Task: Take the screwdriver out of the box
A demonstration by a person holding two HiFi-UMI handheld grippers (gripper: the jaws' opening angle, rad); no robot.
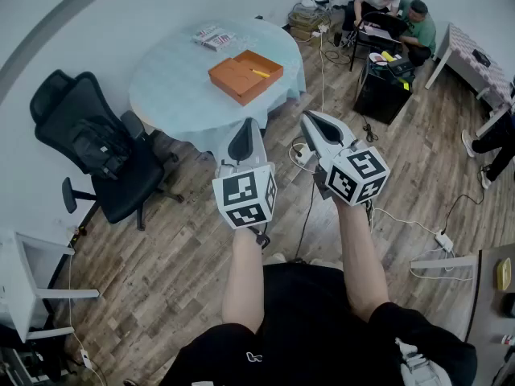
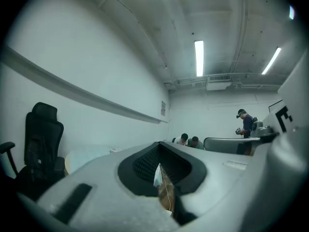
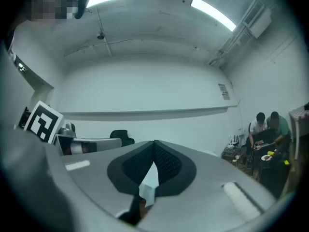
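An open orange box lies on a round table with a pale blue cloth, well ahead of me. Inside it lies a yellow screwdriver. I hold both grippers level over the wooden floor, short of the table's near edge. The left gripper points at the table with its jaws together and nothing between them. Beside it, the right gripper is shut and empty too. In the left gripper view the left gripper's jaws meet at the tip, as do the right gripper's in the right gripper view.
A black office chair stands left of the table. A small printed pack lies on the table's far side. Cables and a power strip run over the floor below the grippers. Two people sit at a desk at the back right.
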